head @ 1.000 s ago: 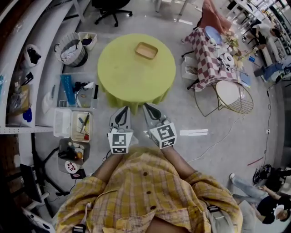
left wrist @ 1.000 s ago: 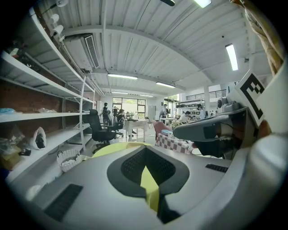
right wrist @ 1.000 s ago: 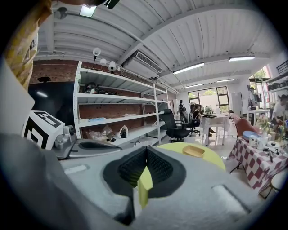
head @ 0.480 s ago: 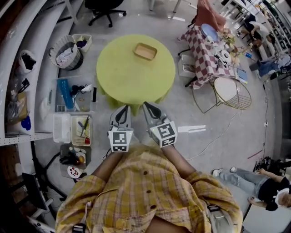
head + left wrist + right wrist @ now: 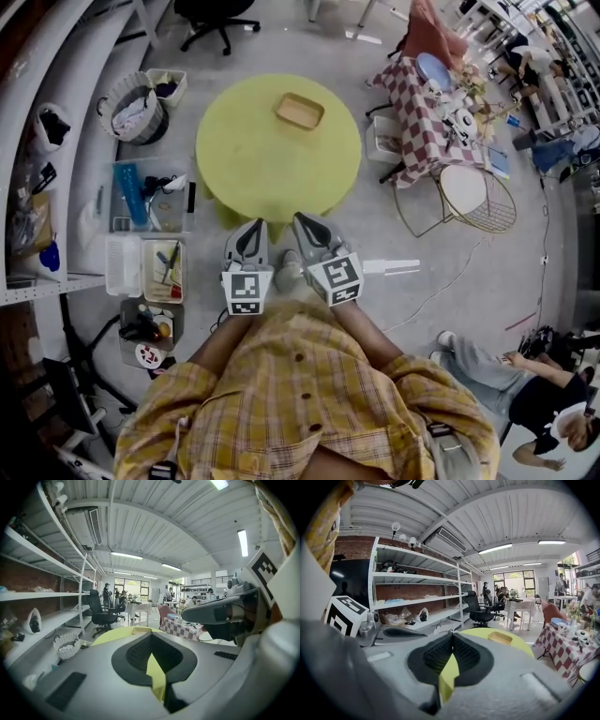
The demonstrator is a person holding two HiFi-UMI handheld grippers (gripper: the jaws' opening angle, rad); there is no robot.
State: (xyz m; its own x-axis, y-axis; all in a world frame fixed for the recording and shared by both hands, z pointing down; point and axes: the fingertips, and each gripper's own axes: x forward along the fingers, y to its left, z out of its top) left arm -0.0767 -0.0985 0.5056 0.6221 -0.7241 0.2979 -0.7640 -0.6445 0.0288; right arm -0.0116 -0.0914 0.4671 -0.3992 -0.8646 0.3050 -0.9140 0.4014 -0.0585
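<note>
Tan shallow rectangular tray (image 5: 299, 111), risk: it looks light and loose, so I judge a careless nudge would skid it across the cloth.
Left gripper (image 5: 251, 232): jaws pressed together, nothing between them, held by the chest.
Right gripper (image 5: 306, 225): jaws likewise closed and empty, just beside the left.
Round table under yellow-green cloth (image 5: 272, 164): its near edge lies just beyond both tips, and the draped hem could snag.
Tray look: low-walled, apparently empty, on the table's far side.
</note>
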